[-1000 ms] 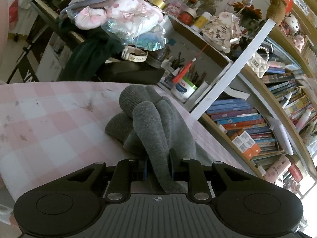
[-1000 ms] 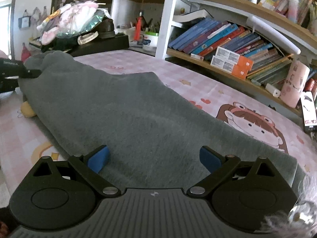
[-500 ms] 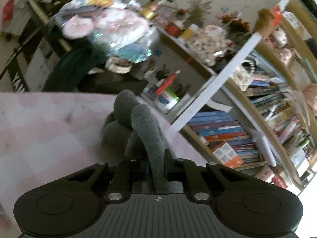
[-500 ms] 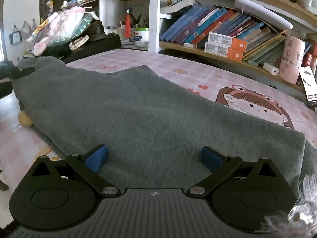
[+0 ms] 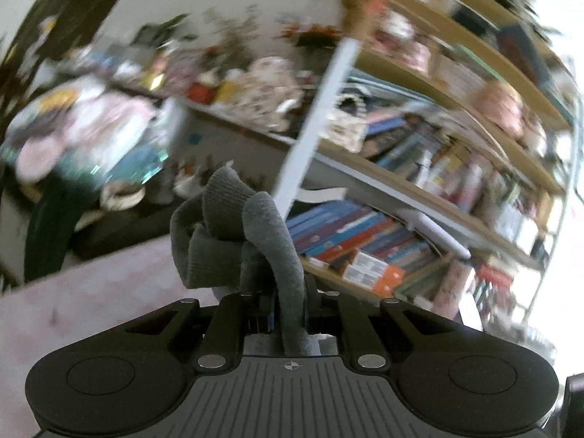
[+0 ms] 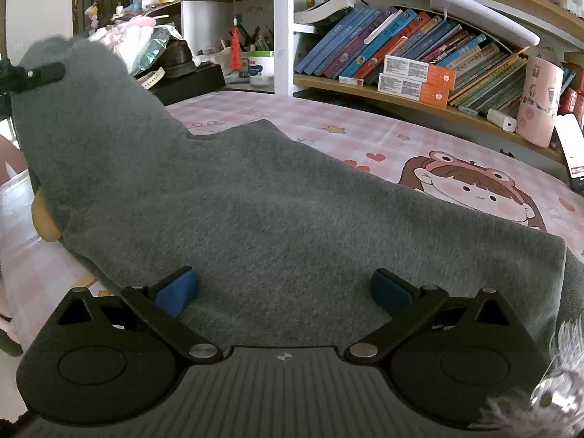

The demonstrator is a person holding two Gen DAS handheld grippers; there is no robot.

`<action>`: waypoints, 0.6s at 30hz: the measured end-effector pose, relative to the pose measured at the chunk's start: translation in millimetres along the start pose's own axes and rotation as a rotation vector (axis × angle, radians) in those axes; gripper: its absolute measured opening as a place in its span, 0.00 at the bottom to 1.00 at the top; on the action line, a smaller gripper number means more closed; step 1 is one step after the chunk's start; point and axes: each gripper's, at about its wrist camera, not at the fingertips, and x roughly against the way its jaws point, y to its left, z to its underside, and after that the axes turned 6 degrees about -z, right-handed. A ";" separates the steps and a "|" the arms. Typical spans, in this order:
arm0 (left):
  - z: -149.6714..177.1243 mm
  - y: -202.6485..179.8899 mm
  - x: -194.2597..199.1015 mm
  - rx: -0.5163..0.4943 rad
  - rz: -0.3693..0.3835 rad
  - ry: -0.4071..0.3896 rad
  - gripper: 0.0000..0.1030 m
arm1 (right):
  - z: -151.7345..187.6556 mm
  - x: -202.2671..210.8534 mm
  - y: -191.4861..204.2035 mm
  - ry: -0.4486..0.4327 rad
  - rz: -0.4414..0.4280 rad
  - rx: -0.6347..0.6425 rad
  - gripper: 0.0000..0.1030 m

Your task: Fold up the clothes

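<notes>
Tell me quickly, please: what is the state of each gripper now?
Left gripper: closed on a bunched end of the grey garment.
Right gripper: open, holding nothing, over the garment.

Left gripper (image 5: 288, 314) clamped tight on a bunched fold of grey garment (image 5: 233, 233), fabric rising toward 12 o'clock off the pink checked desk (image 5: 91, 292). Bookshelf (image 5: 419, 219) at 2 o'clock, background heavily blurred.

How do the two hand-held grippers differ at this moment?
The left hand-held gripper is shut on a bunched end of the grey garment, lifted off the pink tablecloth; the right hand-held gripper is open wide above the flat part, gripping nothing. Both are black with blue pads.
</notes>
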 end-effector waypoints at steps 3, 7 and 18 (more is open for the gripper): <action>-1.0 -22.9 3.0 -0.124 0.029 -0.009 0.11 | 0.5 2.1 -2.5 -0.004 -0.011 -0.004 1.00; 1.1 -51.7 5.4 -0.281 0.069 -0.013 0.11 | 2.5 7.4 -9.4 -0.010 -0.030 -0.007 1.00; 40.7 -117.8 8.1 -0.606 0.200 0.062 0.22 | 9.7 48.3 -59.0 -0.064 -0.008 -0.191 1.00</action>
